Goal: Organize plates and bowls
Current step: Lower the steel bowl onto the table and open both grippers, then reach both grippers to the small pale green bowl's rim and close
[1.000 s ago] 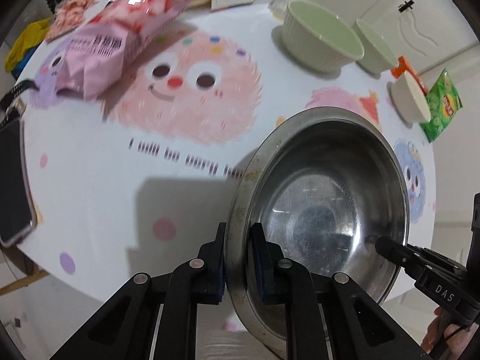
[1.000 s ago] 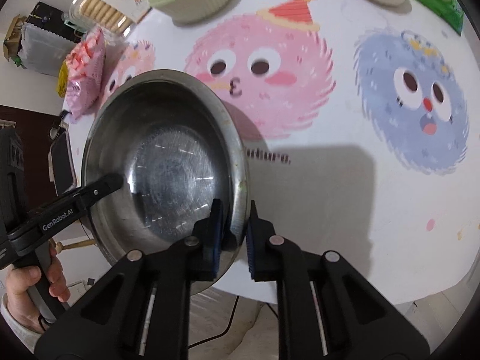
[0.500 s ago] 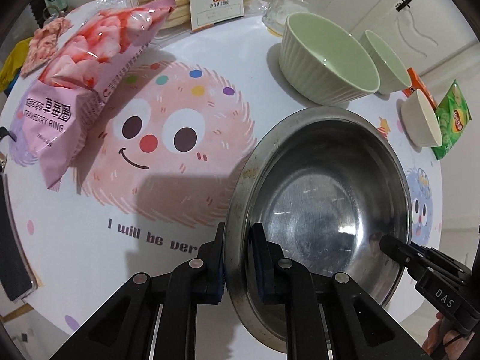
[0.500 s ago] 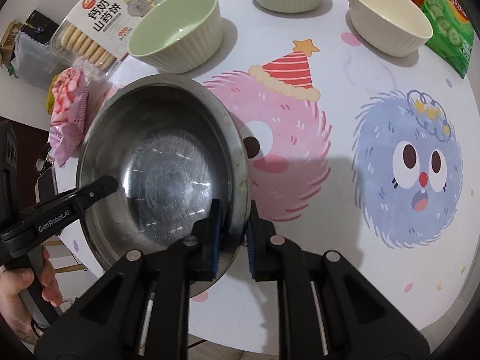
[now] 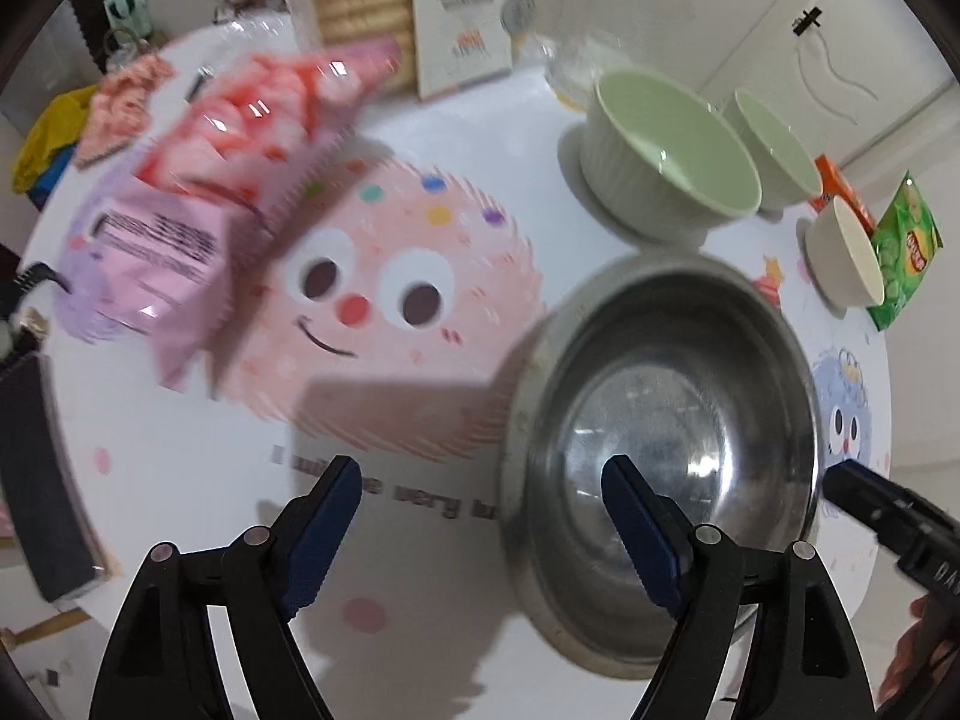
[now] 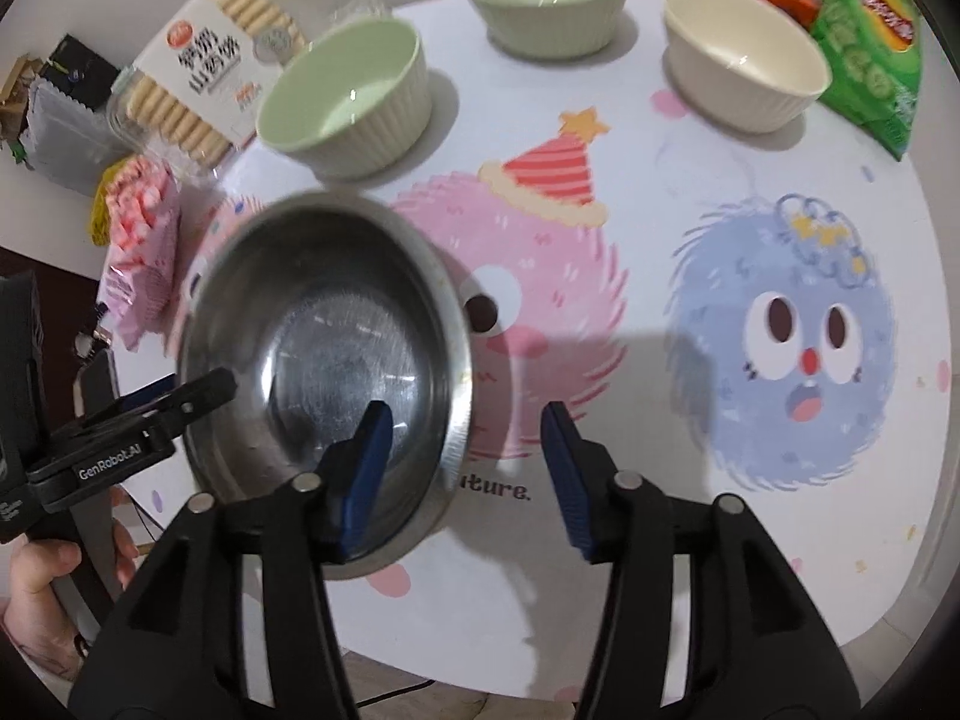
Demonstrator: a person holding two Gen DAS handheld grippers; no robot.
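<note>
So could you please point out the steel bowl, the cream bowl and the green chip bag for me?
Steel bowl point(image 6: 360, 354): right wrist view, on its shiny inner bottom.
Cream bowl point(image 6: 744, 54): right wrist view, on its inside wall.
Green chip bag point(image 6: 870, 60): right wrist view, on its printed front.

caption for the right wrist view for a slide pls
Right gripper opening around the rim of a steel bowl on the cartoon tablecloth, with ceramic bowls behind.

On the table point(image 6: 690, 540), three bowls point(image 6: 348, 96) stand behind the steel bowl point(image 6: 324, 348); biscuit box point(image 6: 204, 84) far left.
</note>
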